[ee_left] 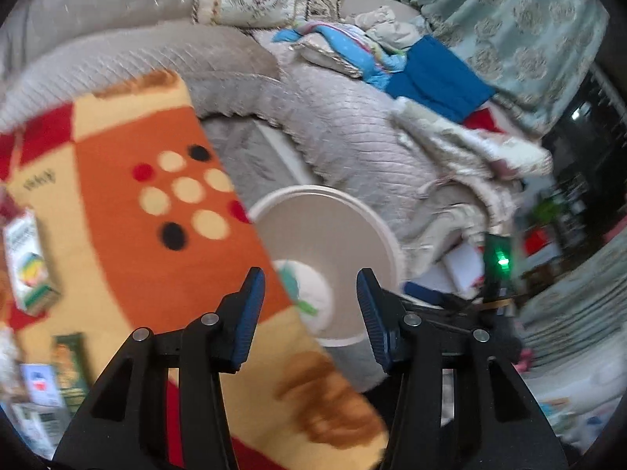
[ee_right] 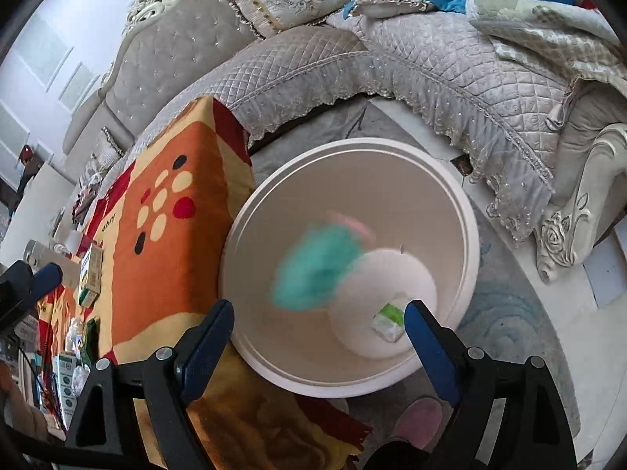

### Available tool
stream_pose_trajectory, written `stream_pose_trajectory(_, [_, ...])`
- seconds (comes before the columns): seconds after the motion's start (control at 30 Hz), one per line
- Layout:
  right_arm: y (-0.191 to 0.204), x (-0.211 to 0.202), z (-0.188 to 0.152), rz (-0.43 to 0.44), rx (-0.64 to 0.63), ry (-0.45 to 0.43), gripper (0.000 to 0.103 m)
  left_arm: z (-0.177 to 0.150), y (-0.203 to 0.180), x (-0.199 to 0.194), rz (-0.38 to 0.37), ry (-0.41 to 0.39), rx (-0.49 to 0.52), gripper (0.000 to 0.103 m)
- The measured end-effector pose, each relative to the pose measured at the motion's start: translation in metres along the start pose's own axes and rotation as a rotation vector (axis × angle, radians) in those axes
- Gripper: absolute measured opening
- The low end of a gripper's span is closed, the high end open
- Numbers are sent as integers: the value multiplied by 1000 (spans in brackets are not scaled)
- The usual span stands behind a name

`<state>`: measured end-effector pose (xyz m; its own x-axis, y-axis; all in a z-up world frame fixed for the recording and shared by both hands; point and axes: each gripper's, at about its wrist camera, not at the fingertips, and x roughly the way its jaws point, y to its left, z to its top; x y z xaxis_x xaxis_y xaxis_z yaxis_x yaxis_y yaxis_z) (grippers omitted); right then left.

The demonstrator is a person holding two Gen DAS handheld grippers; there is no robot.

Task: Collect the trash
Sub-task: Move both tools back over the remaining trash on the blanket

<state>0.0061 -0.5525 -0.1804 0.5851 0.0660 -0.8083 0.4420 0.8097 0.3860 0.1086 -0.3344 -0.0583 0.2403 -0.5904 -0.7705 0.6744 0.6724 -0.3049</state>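
A round cream bin point(ee_right: 352, 144) stands on the floor beside the table with the orange patterned cloth point(ee_right: 168, 258). Inside its mouth a blurred teal piece of trash point(ee_right: 313, 270) shows, clear of both pads. A small green-and-white carton point(ee_right: 388, 319) lies on the bin's white bottom. My right gripper point(ee_right: 319, 309) is open above the bin with nothing between its fingers. In the left wrist view my left gripper point(ee_left: 309, 278) is open and empty at the table's edge, over the bin point(ee_left: 325, 192). A green-and-white carton point(ee_left: 27, 262) lies on the cloth at the left.
A quilted grey sofa point(ee_right: 431, 62) with cushions and blankets curves behind the bin. More cartons and packets point(ee_right: 66, 376) crowd the table's near left. A pink slipper point(ee_right: 419, 419) lies on the rug below the bin. The right gripper's body with a green light point(ee_left: 499, 262) shows right of the bin.
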Motion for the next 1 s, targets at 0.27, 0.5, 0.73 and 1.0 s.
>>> stream_pose_trajectory(0.27, [25, -3, -12, -44, -89, -16, 87, -20, 12, -7, 159, -38, 9, 47])
stream_pose_trajectory(0.5, [50, -22, -21, -81, -162, -78, 87, -28, 19, -24, 209, -82, 7, 47])
stream_pose_trajectory(0.73, [83, -40, -27, -65, -231, -127, 87, -41, 26, -41, 262, -117, 8, 47])
stream_pose_trajectory(1.0, [119, -49, -39, -38, -292, -158, 87, -54, 44, -62, 288, -149, -31, 47])
